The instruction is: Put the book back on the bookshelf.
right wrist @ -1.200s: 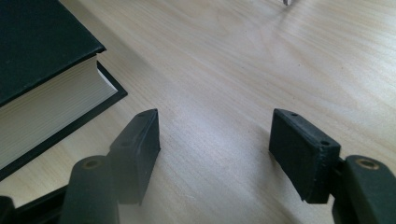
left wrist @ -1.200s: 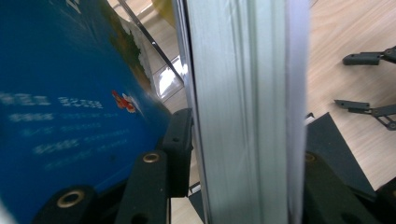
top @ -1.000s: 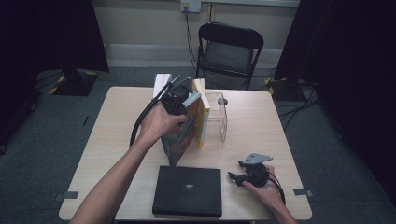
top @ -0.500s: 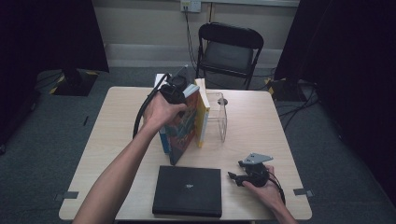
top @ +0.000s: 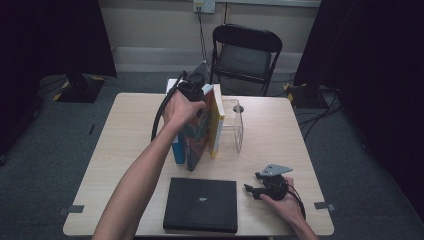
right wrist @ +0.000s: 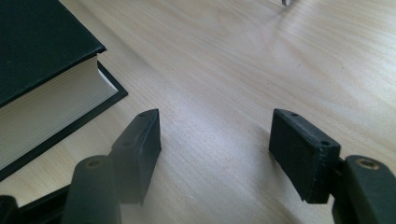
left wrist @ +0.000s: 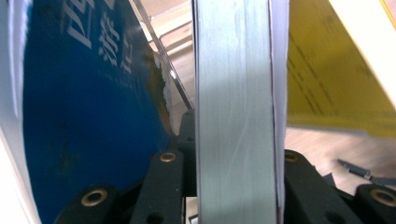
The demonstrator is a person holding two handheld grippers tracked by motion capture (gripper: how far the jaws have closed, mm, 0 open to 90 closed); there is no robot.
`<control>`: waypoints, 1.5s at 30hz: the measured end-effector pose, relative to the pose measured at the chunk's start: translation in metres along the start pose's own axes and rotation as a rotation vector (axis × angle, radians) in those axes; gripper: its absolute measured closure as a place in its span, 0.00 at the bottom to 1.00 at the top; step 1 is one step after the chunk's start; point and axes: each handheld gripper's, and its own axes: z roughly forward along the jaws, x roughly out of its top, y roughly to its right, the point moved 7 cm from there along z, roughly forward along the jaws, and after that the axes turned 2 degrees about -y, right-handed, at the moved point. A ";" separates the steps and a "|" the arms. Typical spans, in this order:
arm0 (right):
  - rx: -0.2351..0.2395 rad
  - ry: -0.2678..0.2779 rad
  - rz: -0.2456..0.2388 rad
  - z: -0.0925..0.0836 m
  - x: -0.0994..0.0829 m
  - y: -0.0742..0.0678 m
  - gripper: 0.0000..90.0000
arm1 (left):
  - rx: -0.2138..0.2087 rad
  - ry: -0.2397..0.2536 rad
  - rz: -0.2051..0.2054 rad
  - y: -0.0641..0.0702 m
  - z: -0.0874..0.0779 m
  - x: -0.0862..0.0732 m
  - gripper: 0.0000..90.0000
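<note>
Book (left wrist: 233, 116) between blue book (left wrist: 88, 107), yellow book (left wrist: 336, 70)

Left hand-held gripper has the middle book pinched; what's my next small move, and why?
Probably ease the middle book upright toward the yellow book at the clear bookend. The left hand-held gripper clamps its page edge, and it leans between the blue book and the yellow one.

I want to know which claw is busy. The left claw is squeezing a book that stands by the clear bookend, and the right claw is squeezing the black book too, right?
Not quite. The right claw is open over bare table, beside the black book, as the right gripper view shows.
</note>
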 end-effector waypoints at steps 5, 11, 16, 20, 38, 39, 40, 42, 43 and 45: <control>0.004 -0.001 0.000 0.000 0.000 0.000 0.38 | 0.029 0.035 -0.002 0.002 0.004 0.007 0.82; 0.005 -0.001 -0.003 0.000 0.000 0.000 0.38 | 0.029 0.057 -0.022 -0.001 0.008 0.013 0.82; 0.005 -0.002 -0.003 0.000 0.000 0.000 0.38 | 0.016 0.076 -0.044 -0.004 0.010 0.016 0.82; 0.004 -0.003 -0.004 -0.001 0.000 0.000 0.38 | 0.017 0.078 -0.036 -0.004 0.011 0.017 0.82; 0.001 -0.002 -0.003 0.000 0.000 0.000 0.38 | -0.026 0.120 0.009 -0.008 0.006 0.003 0.69; 0.001 -0.002 -0.002 0.000 0.000 0.000 0.38 | -0.031 0.123 0.003 -0.007 0.006 0.001 0.68; 0.001 -0.002 -0.002 0.000 0.000 0.000 0.38 | -0.035 0.127 0.011 -0.007 0.005 0.000 0.66; 0.001 -0.002 -0.002 0.000 0.000 0.000 0.38 | -0.035 0.144 0.018 -0.008 0.003 -0.002 0.65; 0.001 -0.001 -0.001 0.000 0.000 0.000 0.38 | -0.038 0.141 0.024 -0.008 0.002 -0.004 0.65; 0.002 0.000 -0.003 0.000 0.000 0.000 0.38 | -0.037 0.154 0.025 -0.007 -0.001 -0.005 0.63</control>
